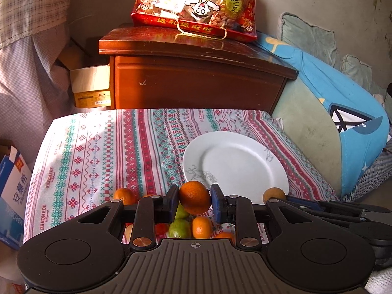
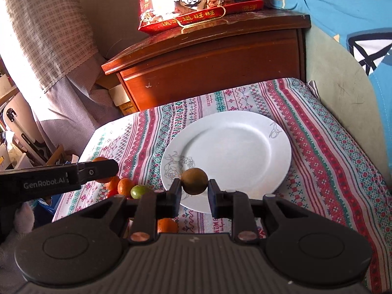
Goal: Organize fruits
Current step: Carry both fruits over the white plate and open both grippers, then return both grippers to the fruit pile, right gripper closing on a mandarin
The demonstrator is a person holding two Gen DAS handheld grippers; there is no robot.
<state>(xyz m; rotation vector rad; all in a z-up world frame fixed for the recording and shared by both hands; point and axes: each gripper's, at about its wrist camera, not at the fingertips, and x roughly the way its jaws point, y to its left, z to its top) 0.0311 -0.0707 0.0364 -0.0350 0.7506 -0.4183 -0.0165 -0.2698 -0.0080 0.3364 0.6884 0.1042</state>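
Observation:
My left gripper [image 1: 194,199] is shut on an orange tangerine [image 1: 194,197], held above the patterned cloth just left of the white plate [image 1: 245,156]. My right gripper [image 2: 194,187] is shut on a small brown round fruit [image 2: 194,180], held over the near rim of the white plate [image 2: 232,147]. That brown fruit [image 1: 274,194] also shows in the left wrist view, at the right gripper's tip. Loose fruit lies on the cloth below: tangerines [image 1: 201,226], a green fruit [image 1: 180,229], more tangerines [image 2: 125,186] and a green fruit [image 2: 140,191]. The left gripper's body [image 2: 63,178] crosses the right wrist view.
A wooden nightstand [image 1: 196,78] stands behind the cloth-covered surface [image 1: 98,152], with a red snack bag [image 1: 196,2] on top. A blue and green cushion [image 1: 343,127] lies to the right. Cardboard boxes [image 1: 90,85] and a blue carton [image 1: 12,196] sit on the left.

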